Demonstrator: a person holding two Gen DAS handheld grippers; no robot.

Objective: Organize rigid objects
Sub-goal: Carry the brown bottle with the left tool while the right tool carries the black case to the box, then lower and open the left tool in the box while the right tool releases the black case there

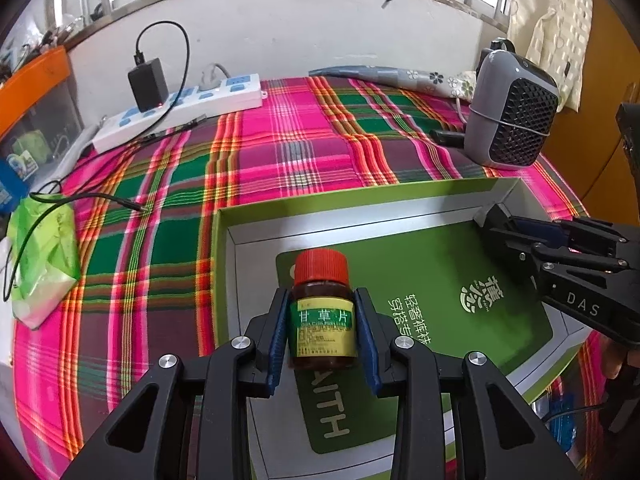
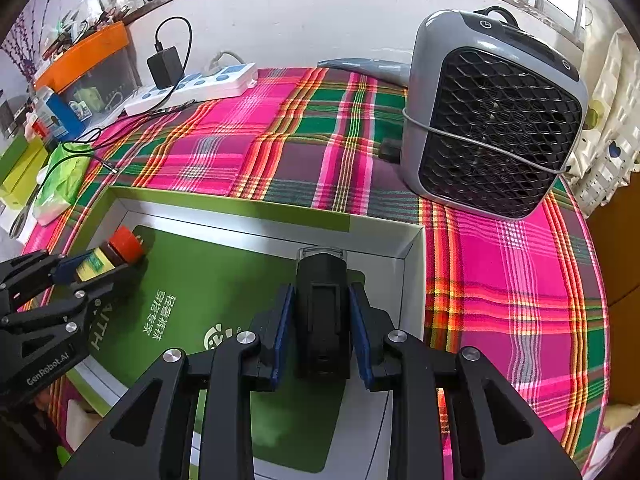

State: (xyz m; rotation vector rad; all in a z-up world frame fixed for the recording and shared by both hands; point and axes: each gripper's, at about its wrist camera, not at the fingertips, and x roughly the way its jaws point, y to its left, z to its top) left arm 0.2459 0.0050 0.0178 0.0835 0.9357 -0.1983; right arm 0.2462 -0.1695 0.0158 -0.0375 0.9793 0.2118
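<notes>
A brown medicine bottle [image 1: 323,320] with a red cap and a yellow-green label sits between the blue pads of my left gripper [image 1: 321,296], which is shut on it. It hangs over the left part of a green-rimmed box [image 1: 360,200] with silvery inner walls and a green card on its floor. My right gripper [image 2: 322,292] is shut on a small black device [image 2: 322,320] with a clear tip, near the box's far right corner [image 2: 416,236]. The right wrist view shows the bottle [image 2: 120,246] tilted in the left gripper [image 2: 100,264]. The left wrist view shows the right gripper [image 1: 496,220] at the box corner.
The box lies on a pink and green plaid cloth [image 1: 280,152]. A grey fan heater [image 2: 492,120] stands just beyond the box at the right. A white power strip [image 1: 180,108] with a black charger lies at the back left. A green tissue pack [image 1: 44,256] and a loose cable lie at the left.
</notes>
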